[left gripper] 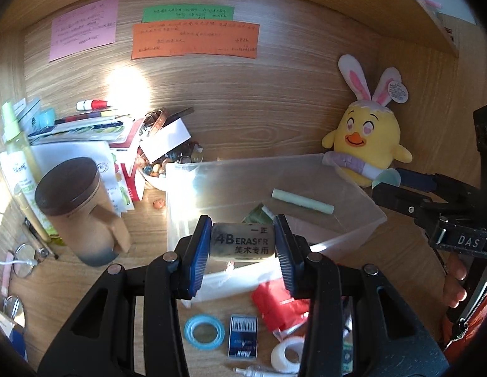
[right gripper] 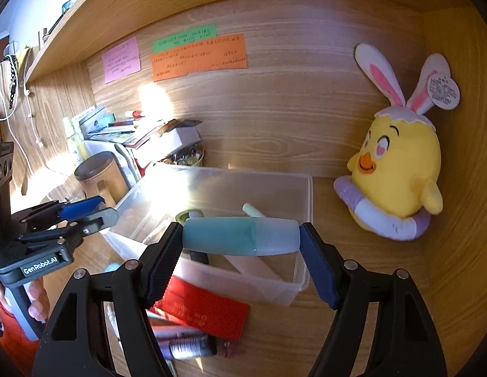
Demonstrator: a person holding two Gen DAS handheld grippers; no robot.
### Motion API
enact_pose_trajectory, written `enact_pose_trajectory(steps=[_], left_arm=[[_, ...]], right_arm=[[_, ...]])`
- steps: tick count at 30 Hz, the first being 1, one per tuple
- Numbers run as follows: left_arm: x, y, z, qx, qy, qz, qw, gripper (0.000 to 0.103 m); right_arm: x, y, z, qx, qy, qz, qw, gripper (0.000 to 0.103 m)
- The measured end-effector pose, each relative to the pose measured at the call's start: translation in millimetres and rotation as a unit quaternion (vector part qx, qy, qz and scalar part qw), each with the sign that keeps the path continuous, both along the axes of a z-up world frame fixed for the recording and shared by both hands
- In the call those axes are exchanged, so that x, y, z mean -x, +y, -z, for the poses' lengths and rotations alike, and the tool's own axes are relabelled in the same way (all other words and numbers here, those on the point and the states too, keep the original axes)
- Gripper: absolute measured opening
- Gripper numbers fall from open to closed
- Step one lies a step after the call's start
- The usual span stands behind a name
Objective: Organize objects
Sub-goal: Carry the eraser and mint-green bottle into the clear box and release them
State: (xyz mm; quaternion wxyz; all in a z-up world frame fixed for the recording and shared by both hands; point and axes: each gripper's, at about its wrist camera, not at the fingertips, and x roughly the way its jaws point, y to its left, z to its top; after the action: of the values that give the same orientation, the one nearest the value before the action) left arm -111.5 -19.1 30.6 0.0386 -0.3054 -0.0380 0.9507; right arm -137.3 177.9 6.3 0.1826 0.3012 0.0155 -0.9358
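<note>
My left gripper [left gripper: 242,243] is shut on a dirty 4B eraser [left gripper: 241,242] and holds it over the near edge of a clear plastic bin [left gripper: 353,185]. My right gripper [right gripper: 241,241] is shut on a teal and pale blue tube [right gripper: 240,240], held crosswise above the same bin [right gripper: 303,194]. In the bin lies a pale green stick [left gripper: 301,200], which also shows in the right wrist view [right gripper: 254,211]. The right gripper shows in the left wrist view [left gripper: 387,185], and the left gripper shows in the right wrist view [right gripper: 95,216].
A yellow chick plush [left gripper: 367,144] sits at the back right. A brown lidded mug [left gripper: 81,210], a spray bottle [left gripper: 18,160] and stacked papers [left gripper: 86,132] crowd the left. A red packet [left gripper: 278,303], blue tape ring [left gripper: 204,330], small blue box [left gripper: 242,336] and white tape roll [left gripper: 287,353] lie in front of the bin.
</note>
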Motion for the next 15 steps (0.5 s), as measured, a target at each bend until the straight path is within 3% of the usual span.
enact_pose_trajectory(steps=[6,15], left_arm=[[19,0,4,0.001,-0.013,-0.004,0.9999,0.040],[40,1,28,0.004,-0.047,-0.002,0.9989,0.040]], right_arm=[[18,-8,0,-0.006,-0.006,-0.004,1.000,0.072],[46,-23,32,-0.025,-0.053,-0.008,0.998,0.072]])
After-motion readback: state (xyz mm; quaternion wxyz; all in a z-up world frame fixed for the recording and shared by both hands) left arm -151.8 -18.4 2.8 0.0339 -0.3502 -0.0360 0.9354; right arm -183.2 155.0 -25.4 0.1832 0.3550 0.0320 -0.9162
